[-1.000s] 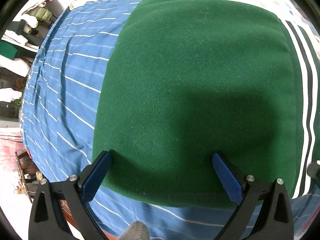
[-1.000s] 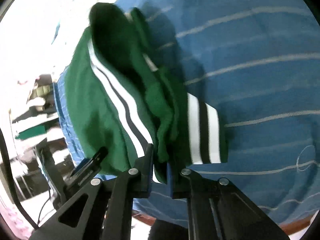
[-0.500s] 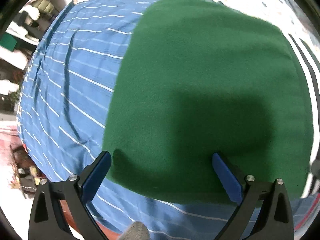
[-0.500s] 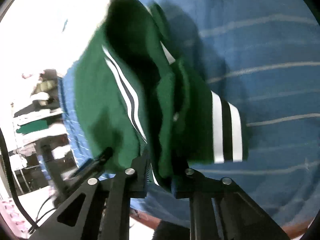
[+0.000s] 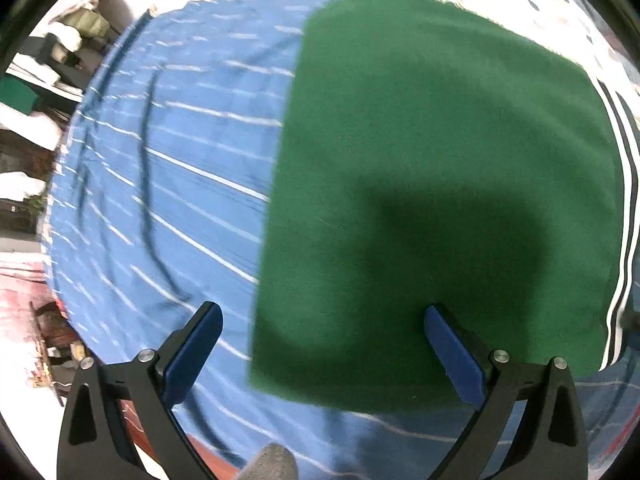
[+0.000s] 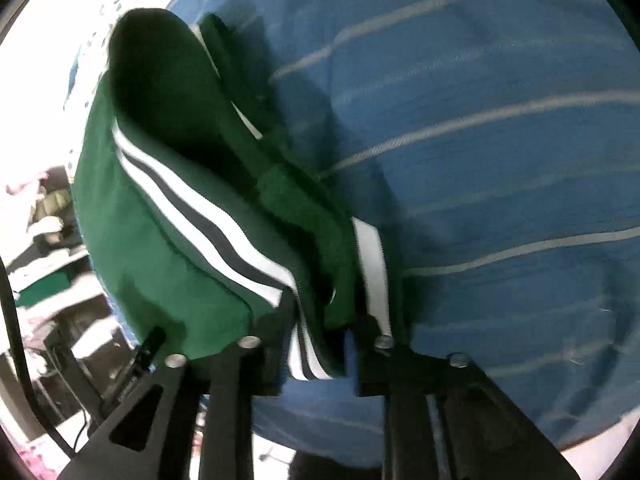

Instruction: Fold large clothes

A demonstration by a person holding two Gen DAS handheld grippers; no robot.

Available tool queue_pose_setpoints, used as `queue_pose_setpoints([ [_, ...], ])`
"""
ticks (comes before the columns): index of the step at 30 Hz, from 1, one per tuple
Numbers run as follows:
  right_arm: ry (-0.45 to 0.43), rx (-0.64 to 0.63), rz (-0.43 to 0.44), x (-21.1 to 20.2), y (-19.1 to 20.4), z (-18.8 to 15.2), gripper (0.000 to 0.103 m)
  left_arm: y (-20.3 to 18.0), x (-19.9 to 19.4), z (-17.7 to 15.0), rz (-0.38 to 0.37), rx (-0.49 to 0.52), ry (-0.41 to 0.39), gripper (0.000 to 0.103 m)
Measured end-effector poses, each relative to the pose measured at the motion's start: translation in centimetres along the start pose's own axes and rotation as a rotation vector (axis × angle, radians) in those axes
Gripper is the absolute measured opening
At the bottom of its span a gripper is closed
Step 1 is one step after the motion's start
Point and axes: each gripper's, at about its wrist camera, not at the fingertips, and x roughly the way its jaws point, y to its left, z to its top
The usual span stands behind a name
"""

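Folded garment (image 5: 440, 168) lies flat on striped sheet (image 5: 168, 184), sheet showing to its left and before it. Left hand-held gripper (image 5: 320, 344) above garment's near edge, one finger over sheet, other over garment. Right hand-held gripper (image 6: 320, 344) at garment's right side; raised fold between its fingers.

You can't see: right gripper (image 6: 316, 320) pads, buried in green garment (image 6: 168, 248) folds | garment's stripe edge cut off at frame rim, left view | shelf clutter (image 5: 44, 92) too blurred to ID | bedsheet (image 5: 160, 184) smeared.
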Motion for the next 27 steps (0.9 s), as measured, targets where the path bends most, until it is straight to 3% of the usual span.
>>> queue_pose_setpoints([
  [4, -0.145, -0.097, -0.151, -5.5, 2.5, -0.2, 0.036, 2.0, -2.0, 1.5, 0.067, -0.025, -0.076, 0.103],
  [5, -0.198, -0.149, -0.157, -6.9, 4.0, 0.0, 0.036, 2.6, -2.4, 2.1, 0.092, -0.034, -0.096, 0.103],
  [7, -0.226, -0.238, -0.127, -7.6, 7.1, 0.5, 0.036, 3.5, -2.5, 3.2, 0.130, -0.051, -0.124, 0.103],
  [11, -0.199, -0.409, -0.085, -4.4, 13.7, 2.7, 0.036, 4.9, -1.6, 5.5, 0.197, -0.058, -0.142, 0.103],
  [14, -0.195, -0.484, -0.235, -1.2, 15.1, 4.3, 0.034, 5.9, -0.8, 6.5, 0.237, -0.069, -0.142, 0.103],
  [15, -0.174, -0.486, -0.334, 0.7, 14.7, 5.6, 0.034, 6.4, -0.5, 6.6, 0.246, -0.076, -0.139, 0.103],
  [18, -0.113, -0.433, -0.343, 4.0, 12.7, 8.1, 0.034, 8.4, 0.6, 6.4, 0.265, -0.118, -0.105, 0.103],
  [20, -0.081, -0.414, -0.324, 3.1, 12.8, 8.9, 0.034, 10.0, 1.1, 6.0, 0.225, -0.157, -0.082, 0.103],
  [22, -0.068, -0.392, -0.246, 1.1, 12.4, 9.2, 0.039, 10.8, 1.5, 5.6, 0.128, -0.193, -0.072, 0.103],
  [24, -0.096, -0.365, -0.115, -2.4, 10.7, 9.4, 0.054, 11.7, 2.2, 5.2, -0.061, -0.239, -0.059, 0.103],
  [25, -0.106, -0.366, -0.082, -3.2, 10.1, 9.5, 0.073, 12.0, 2.6, 5.1, -0.134, -0.254, -0.054, 0.103],
  [26, -0.108, -0.367, -0.027, -4.2, 8.7, 9.9, 0.085, 12.2, 3.0, 4.9, -0.222, -0.278, -0.054, 0.102],
  [27, -0.102, -0.362, 0.012, -4.5, 7.3, 10.3, 0.085, 12.2, 3.1, 4.9, -0.272, -0.291, -0.067, 0.102],
])
